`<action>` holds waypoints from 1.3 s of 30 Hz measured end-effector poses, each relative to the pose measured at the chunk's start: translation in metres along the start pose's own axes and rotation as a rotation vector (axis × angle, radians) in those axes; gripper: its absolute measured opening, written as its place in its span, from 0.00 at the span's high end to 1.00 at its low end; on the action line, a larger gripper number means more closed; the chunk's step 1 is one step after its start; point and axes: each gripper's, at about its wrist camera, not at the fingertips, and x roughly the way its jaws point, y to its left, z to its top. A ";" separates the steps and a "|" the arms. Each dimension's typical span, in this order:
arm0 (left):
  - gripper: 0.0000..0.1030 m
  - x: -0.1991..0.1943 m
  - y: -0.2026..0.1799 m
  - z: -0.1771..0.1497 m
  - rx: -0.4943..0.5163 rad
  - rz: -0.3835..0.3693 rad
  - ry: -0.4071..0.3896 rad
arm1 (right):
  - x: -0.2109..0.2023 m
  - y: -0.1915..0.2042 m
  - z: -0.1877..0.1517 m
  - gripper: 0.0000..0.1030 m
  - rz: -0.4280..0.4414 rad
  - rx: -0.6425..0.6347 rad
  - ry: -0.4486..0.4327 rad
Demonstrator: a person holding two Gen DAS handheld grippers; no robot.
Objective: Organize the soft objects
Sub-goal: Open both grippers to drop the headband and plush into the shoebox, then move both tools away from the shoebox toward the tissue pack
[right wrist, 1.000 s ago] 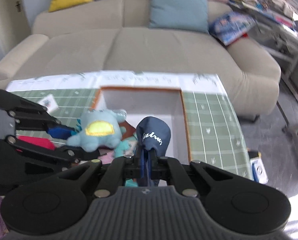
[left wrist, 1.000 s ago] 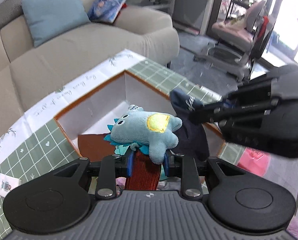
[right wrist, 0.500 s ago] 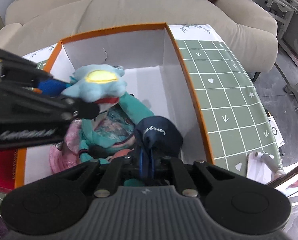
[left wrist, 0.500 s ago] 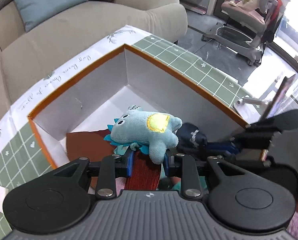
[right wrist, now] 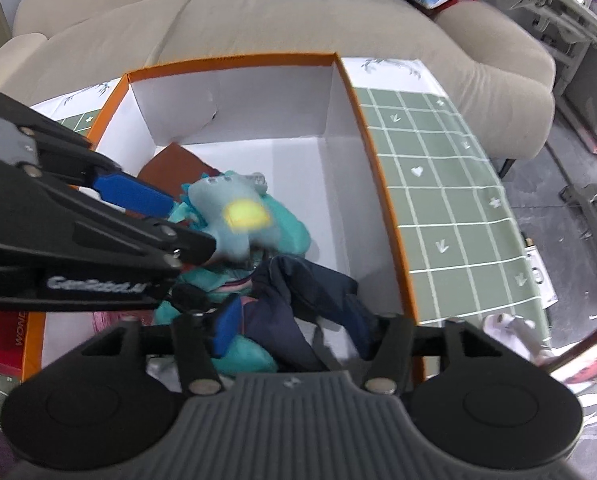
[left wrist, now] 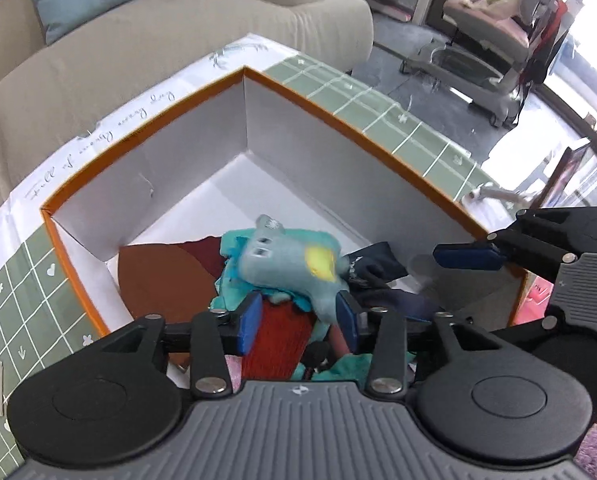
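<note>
The blurred light-blue plush toy with a yellow patch (left wrist: pixel 286 256) lies in the white, orange-rimmed cardboard box (left wrist: pixel 298 92), just ahead of the left tool (left wrist: pixel 298 320), whose jaws have just been opening, while the dark navy cloth (right wrist: pixel 298 300), partly hidden, lies loose between the right tool (right wrist: pixel 298 328)'s just-opened jaws.

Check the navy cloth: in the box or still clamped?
In the box. The navy cloth lies slumped inside the orange-rimmed box; the right claw has just been opening, pads apart.
</note>
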 end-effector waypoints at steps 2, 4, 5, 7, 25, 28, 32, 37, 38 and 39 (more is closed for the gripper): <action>0.50 -0.011 -0.001 -0.004 -0.004 -0.006 -0.023 | -0.008 0.002 -0.001 0.43 0.003 0.001 -0.011; 0.50 -0.023 -0.001 -0.008 -0.014 -0.012 -0.048 | -0.017 0.005 -0.003 0.39 0.004 0.005 -0.020; 0.50 -0.030 -0.002 -0.011 -0.018 -0.012 -0.062 | -0.021 0.007 -0.004 0.38 0.003 0.003 -0.026; 0.50 -0.044 -0.002 -0.019 -0.029 -0.015 -0.092 | -0.031 0.011 -0.008 0.37 -0.004 -0.005 -0.039; 0.50 -0.135 0.021 -0.137 -0.178 0.121 -0.258 | -0.088 0.091 -0.056 0.31 0.102 0.005 -0.087; 0.50 -0.147 0.027 -0.156 -0.205 0.152 -0.271 | -0.092 0.104 -0.062 0.31 0.127 0.011 -0.086; 0.50 -0.162 0.039 -0.182 -0.271 0.182 -0.290 | -0.095 0.122 -0.066 0.31 0.160 0.000 -0.084; 0.50 -0.172 0.058 -0.209 -0.354 0.195 -0.296 | -0.101 0.145 -0.066 0.31 0.185 -0.045 -0.100; 0.50 -0.173 0.061 -0.212 -0.363 0.205 -0.296 | -0.102 0.149 -0.065 0.31 0.190 -0.057 -0.107; 0.50 -0.174 0.065 -0.215 -0.373 0.211 -0.296 | -0.103 0.151 -0.064 0.31 0.193 -0.068 -0.111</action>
